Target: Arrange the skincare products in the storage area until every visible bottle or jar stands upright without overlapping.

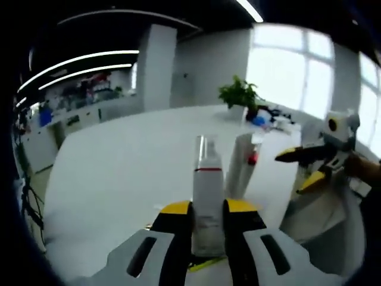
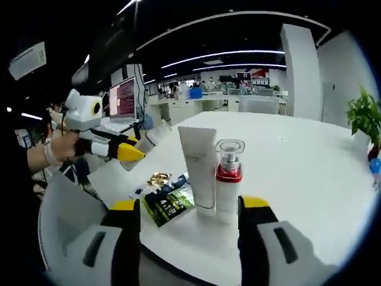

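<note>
Mostly done, judging by the table [image 2: 297,155]: white tube [image 2: 198,167] and red-collared pump bottle [image 2: 228,179] both upright, just beside each other near the edge, long axes vertical, clear cap up. Left gripper [image 1: 208,223] pinching a white bottle [image 1: 208,202], upright, still to be placed. Right gripper [image 2: 187,214] spread, holding nothing. Sachets [image 2: 166,199] lying flat beside the tube.

Both views face the pump bottle [image 1: 208,196] [image 2: 228,179] closely from opposite table [image 1: 119,173] sides.

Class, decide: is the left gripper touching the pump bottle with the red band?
Touching. In the left gripper view the left gripper has its jaws closed against both sides of the pump bottle.
</note>
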The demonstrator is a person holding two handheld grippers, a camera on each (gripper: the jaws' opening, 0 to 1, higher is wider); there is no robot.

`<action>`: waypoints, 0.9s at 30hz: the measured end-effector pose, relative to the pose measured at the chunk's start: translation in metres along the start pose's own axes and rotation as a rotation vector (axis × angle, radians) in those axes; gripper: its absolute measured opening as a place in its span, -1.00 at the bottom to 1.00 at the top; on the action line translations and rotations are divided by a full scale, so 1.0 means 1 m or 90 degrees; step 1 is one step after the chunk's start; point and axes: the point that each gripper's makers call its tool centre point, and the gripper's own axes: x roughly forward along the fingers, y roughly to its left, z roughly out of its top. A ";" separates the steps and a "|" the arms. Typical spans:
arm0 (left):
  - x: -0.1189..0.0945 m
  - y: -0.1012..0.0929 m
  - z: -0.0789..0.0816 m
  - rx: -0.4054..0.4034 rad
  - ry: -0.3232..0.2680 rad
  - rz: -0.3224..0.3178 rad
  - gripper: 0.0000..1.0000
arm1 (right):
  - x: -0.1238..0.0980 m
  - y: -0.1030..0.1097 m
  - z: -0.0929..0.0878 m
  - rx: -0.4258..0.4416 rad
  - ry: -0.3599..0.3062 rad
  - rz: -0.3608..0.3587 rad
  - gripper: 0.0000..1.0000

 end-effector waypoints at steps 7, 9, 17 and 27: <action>-0.008 -0.016 -0.010 -0.030 0.010 -0.053 -0.67 | 0.003 0.009 0.018 0.160 -0.072 0.035 0.18; -0.012 -0.023 -0.008 -0.059 -0.004 -0.086 -0.67 | 0.003 0.012 0.020 0.176 -0.079 0.043 0.08; -0.021 -0.051 -0.004 -0.149 -0.019 -0.220 -0.67 | 0.006 0.030 0.024 0.257 -0.095 0.085 -0.03; -0.024 -0.075 -0.005 -0.176 0.008 -0.329 -0.67 | 0.007 0.057 0.035 0.318 -0.128 0.182 -0.26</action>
